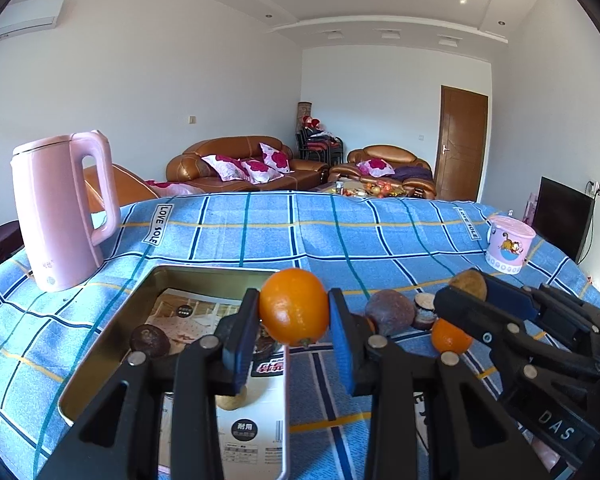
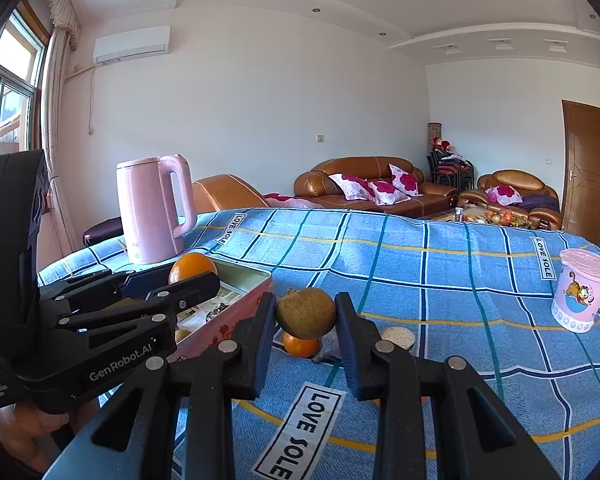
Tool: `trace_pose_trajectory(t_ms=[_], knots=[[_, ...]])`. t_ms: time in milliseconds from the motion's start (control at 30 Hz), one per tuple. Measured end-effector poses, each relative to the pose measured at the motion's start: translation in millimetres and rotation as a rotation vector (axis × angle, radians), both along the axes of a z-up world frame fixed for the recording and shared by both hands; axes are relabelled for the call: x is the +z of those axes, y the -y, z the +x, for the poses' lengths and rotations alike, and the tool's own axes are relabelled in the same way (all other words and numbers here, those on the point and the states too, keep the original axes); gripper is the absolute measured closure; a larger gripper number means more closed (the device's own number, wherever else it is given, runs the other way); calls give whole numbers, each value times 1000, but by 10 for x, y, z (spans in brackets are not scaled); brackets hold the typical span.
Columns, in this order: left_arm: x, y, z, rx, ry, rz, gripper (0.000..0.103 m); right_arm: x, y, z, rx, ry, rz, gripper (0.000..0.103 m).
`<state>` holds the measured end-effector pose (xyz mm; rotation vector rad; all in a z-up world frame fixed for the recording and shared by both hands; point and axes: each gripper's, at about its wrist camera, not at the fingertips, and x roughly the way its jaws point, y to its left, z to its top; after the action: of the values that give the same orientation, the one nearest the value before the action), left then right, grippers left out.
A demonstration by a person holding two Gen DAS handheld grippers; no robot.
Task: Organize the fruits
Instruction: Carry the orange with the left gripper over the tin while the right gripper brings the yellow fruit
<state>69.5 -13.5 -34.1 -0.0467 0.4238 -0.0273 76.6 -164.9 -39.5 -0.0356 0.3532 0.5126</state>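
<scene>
Pinched only at its sides by the closed left gripper (image 1: 294, 308), the orange (image 1: 293, 306) held over the tin (image 1: 100, 354) rim at 12 o'clock could be dropped outside, likewise the kiwi (image 2: 306, 313) clamped in the right gripper (image 2: 306, 314) above the fruits (image 2: 301, 345) on the cloth (image 2: 440, 280).

Kettle (image 1: 58, 216) behind tin (image 1: 112, 344), cup (image 1: 508, 246) far right.

Tin tray (image 1: 100, 360) — near end cut off; far fruit pile (image 1: 380, 189) — indistinct.

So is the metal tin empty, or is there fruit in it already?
Not empty: the metal tin already holds a dark fruit on its printed paper liner.
</scene>
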Motion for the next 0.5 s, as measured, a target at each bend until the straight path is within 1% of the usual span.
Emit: trace_pose_trajectory(t_ms=[500], knots=[[-64,-325,-7,66,-36,-5,67,-12,-354,51,69,-9,-23,71]])
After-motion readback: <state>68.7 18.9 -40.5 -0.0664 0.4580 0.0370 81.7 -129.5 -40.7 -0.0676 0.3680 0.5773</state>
